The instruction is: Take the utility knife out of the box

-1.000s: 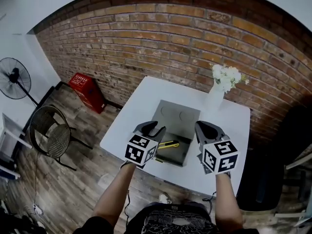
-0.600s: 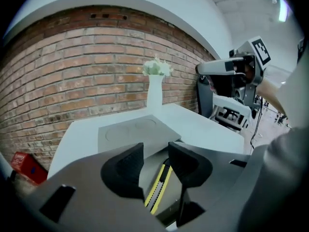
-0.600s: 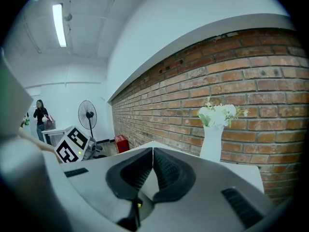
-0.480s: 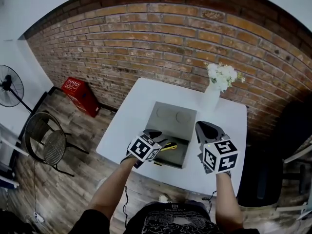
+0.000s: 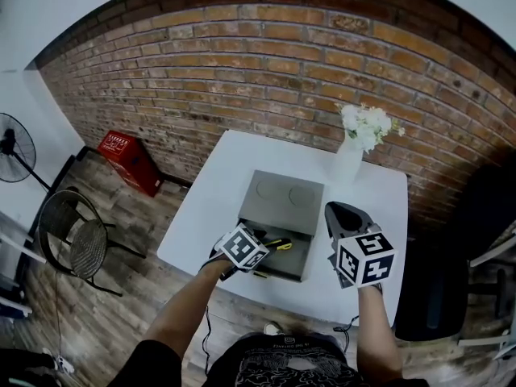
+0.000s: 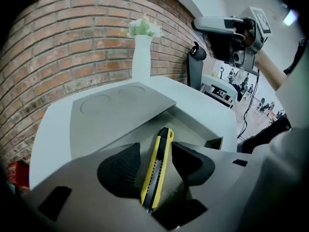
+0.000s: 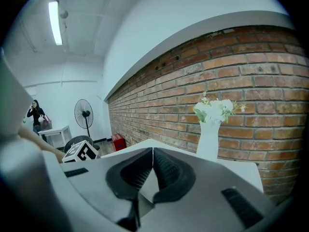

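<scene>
In the head view the utility knife lies inside the open grey box, so no part of the removal is done. What's left is the grasp and the lift out. The left gripper dips into the box at its near left corner. The right gripper hangs just beside the box's right side, above the smooth white desk. A white vase of pale flowers stands beyond the box's far right corner. In the left gripper view the jaws are opening and straddle the knife on the box floor, their ribbed black pads clear of it on both sides, so it is not gripped. The knife is long and slim, a yellow plastic shell with a black strip along its middle and a black end cap. The box is matt and shallow, and its flat lid, folded back, carries two faint pressed circles. In the right gripper view the jaws are clenched together on nothing, ribbed pads meeting, aimed past the box toward the vase and the rough brick wall.
</scene>
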Demonstrator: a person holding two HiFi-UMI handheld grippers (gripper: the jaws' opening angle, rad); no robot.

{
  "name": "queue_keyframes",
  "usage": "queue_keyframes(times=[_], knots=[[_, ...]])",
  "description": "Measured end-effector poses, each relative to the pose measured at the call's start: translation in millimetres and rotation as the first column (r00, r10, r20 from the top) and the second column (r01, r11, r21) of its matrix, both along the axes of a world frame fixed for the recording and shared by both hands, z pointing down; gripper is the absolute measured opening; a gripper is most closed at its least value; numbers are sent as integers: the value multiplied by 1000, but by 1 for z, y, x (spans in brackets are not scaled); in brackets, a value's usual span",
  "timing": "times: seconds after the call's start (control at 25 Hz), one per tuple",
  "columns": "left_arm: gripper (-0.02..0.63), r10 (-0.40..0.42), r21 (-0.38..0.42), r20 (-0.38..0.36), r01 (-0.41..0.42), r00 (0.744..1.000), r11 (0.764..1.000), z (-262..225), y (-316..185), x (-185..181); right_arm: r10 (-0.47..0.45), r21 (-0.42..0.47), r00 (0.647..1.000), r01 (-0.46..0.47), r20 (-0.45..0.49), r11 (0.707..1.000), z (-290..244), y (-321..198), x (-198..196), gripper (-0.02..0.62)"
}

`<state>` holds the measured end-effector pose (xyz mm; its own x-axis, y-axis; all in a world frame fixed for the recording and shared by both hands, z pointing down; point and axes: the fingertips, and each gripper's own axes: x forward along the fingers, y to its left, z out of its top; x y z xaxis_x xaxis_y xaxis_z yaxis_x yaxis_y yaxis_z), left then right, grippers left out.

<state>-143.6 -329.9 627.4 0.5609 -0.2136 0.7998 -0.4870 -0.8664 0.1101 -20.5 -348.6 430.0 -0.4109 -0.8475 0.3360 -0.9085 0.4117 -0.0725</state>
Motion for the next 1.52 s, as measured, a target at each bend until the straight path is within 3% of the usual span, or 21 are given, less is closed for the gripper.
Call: queue_keyframes(times=[0.32,0.72,0.96,1.28,1.52], knots=[[229,57,-46,75,-54,996,997,25,7,2,7,-13,1000,-7,-3,1000,6,-6,1,20],[222,80,-18,133,-78,988,997,30,8,3,11,-18,1000,-11,-8,1000,7,-10,1,20],[172,99,-25,149,-97,984,995,31,9,4,12,-27,1000,-12,-2,1000,10,-9,1,20],[133,77,-23,143,-74,987,997,31,11,6,14,-24,1000,-13,7,1000,11,-5,5,20],[132,38,37,167,-45,985,998,25,5,0,13,-21,1000,-13,12,1000,9,0,9,20]])
